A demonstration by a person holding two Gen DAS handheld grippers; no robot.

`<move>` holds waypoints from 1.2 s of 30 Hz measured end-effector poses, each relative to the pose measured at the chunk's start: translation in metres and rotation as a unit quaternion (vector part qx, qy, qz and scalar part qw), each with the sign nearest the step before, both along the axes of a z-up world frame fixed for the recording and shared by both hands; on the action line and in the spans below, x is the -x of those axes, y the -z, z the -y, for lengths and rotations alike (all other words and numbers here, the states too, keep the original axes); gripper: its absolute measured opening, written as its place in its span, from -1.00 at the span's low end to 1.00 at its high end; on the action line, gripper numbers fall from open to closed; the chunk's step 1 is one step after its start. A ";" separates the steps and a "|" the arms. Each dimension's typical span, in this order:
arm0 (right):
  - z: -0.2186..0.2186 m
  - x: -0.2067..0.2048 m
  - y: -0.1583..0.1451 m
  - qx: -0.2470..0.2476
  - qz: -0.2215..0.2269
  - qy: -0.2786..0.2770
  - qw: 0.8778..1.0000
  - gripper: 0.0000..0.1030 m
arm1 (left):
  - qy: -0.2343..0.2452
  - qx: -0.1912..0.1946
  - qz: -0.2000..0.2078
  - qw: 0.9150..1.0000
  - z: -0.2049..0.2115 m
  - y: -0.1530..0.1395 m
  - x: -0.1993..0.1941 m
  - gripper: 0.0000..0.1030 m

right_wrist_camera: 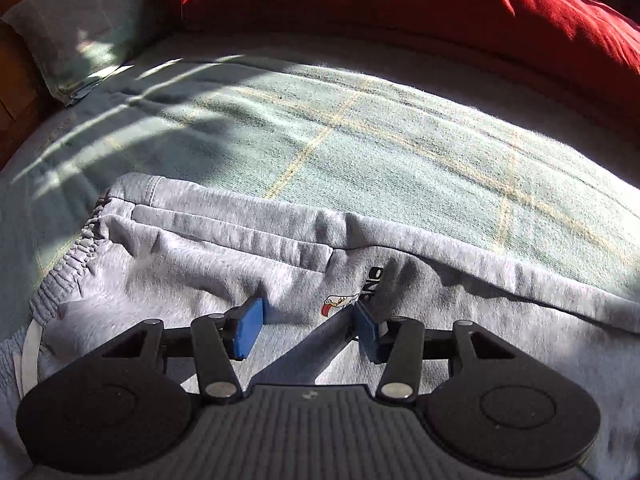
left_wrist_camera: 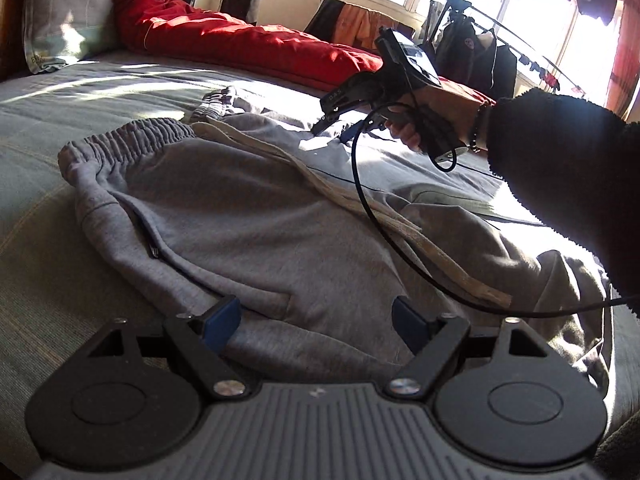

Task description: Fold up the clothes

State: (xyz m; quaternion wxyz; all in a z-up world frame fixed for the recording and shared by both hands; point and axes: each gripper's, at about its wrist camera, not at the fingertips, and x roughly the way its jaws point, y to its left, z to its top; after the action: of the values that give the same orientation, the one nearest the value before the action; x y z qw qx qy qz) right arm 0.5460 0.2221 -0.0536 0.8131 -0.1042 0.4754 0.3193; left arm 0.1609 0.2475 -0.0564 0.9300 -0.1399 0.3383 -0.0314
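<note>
Blue pads (left_wrist_camera: 222,318) of the left claw (left_wrist_camera: 316,320) stand wide apart just above the near edge of the grey sweatpants (left_wrist_camera: 240,216), with cloth under the gap but nothing pinched. These sweatpants lie spread on the bed (left_wrist_camera: 36,184), the gathered waistband (left_wrist_camera: 132,136) ahead and to the left of this claw, and a pale drawstring (left_wrist_camera: 320,184) trailing from the waistband toward the claw's right side.

Farther ahead and to the right, a hand (left_wrist_camera: 432,116) holds the right claw (left_wrist_camera: 334,130) low over the far part of the sweatpants. In its own view the right claw (right_wrist_camera: 308,326) has its pads partly apart, with the small bird logo (right_wrist_camera: 340,304) between them and no fold of cloth gripped. A pocket seam (right_wrist_camera: 240,232) runs just beyond its tips.

Judging by this layout, the step in hand is taking hold of the cloth for a fold. Doing it well probably means pressing each claw down until both layers sit between the pads, then closing firmly, and keeping the drawstring and the black cable (left_wrist_camera: 360,200) clear of the left pads.

Beyond both claws lie a red quilt (left_wrist_camera: 240,36) and a pillow (left_wrist_camera: 76,4).
</note>
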 end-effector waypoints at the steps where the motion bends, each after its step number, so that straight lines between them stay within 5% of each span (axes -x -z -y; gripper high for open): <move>1: -0.001 0.005 -0.005 0.005 0.007 -0.004 1.000 0.09 | 0.002 -0.001 0.002 1.000 0.000 0.000 0.001 0.61; 7: -0.027 0.046 -0.030 0.023 0.076 -0.074 0.994 0.17 | 0.006 0.002 0.004 1.000 0.004 0.001 0.000 0.61; 12: -0.053 0.038 0.005 0.035 0.058 -0.065 0.996 0.20 | 0.007 0.004 0.003 1.000 0.003 0.002 -0.001 0.61; 13: -0.056 0.035 0.013 0.025 0.068 -0.060 0.996 0.37 | 0.006 0.004 0.002 1.000 0.003 0.003 0.000 0.61; 19: -0.047 0.031 -0.008 -0.012 0.073 -0.067 0.995 0.45 | 0.008 -0.003 0.000 1.000 0.004 0.002 0.004 0.61; 27: 0.032 0.017 -0.023 0.038 0.050 -0.032 0.998 0.46 | 0.013 -0.012 0.000 1.000 0.013 0.000 0.004 0.61; 32: 0.103 -0.012 0.011 0.021 -0.048 0.058 0.997 0.48 | 0.019 -0.021 -0.007 1.000 0.023 -0.003 0.001 0.61; 36: 0.136 -0.010 -0.001 -0.020 -0.054 0.069 0.996 0.48 | 0.021 -0.044 -0.012 0.999 0.032 -0.007 0.001 0.61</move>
State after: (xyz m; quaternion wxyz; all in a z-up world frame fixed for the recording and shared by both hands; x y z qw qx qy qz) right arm 0.5557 0.0863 -0.0522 0.8083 -0.0378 0.5184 0.2766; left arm 0.1602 0.2151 -0.0489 0.9302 -0.0925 0.3536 -0.0344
